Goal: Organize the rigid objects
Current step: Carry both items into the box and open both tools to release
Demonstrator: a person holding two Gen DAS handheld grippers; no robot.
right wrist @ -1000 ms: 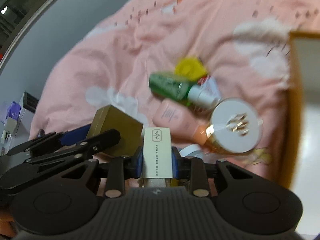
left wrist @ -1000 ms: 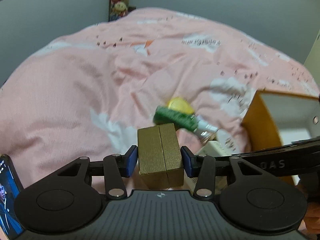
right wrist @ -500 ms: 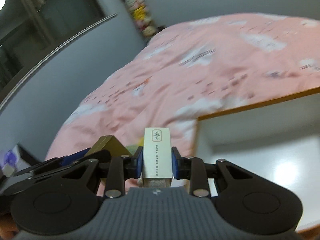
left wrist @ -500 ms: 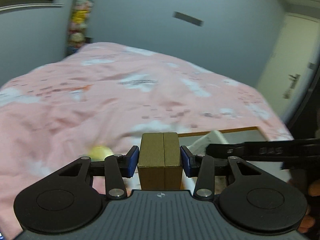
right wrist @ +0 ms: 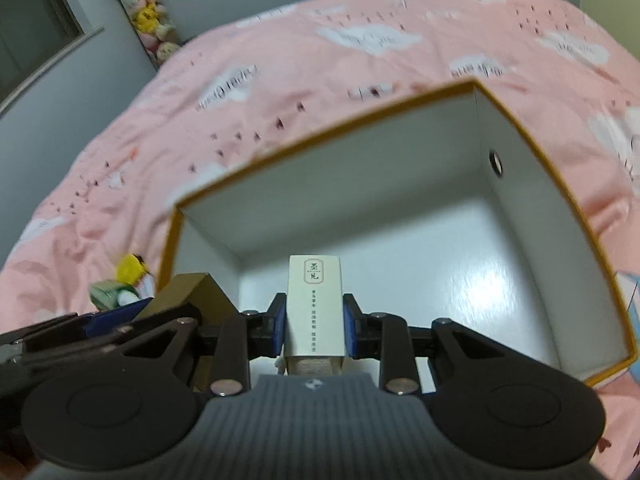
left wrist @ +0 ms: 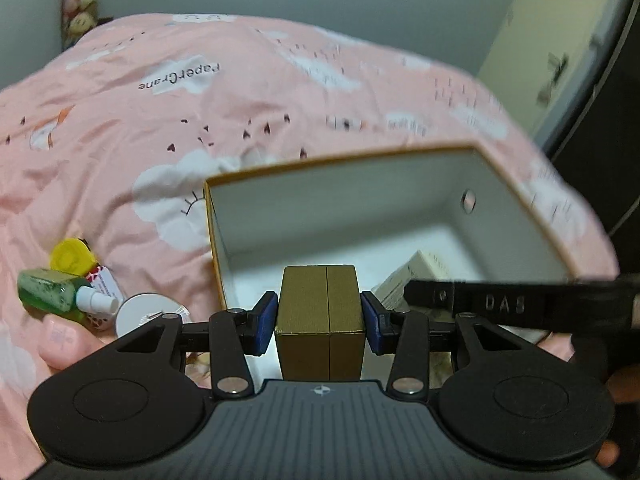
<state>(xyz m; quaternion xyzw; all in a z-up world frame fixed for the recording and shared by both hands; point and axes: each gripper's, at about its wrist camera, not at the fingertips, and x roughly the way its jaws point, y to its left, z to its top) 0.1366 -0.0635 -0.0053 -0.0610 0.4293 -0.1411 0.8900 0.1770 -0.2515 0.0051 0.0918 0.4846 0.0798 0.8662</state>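
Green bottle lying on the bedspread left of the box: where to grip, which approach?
Take the green bottle across its green body, coming from above. It lies on its side on the pink bedspread, white cap toward the box. The yellow lid crowds its far side, so set the jaws across its width.

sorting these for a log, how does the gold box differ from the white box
The gold box is plain metallic gold with a seam down its face; the white box is cream with printed text. The gold box is wider, the white box narrower. The gold box sits in the left hand-held gripper, the white in the right. Both are clamped above the open carton.
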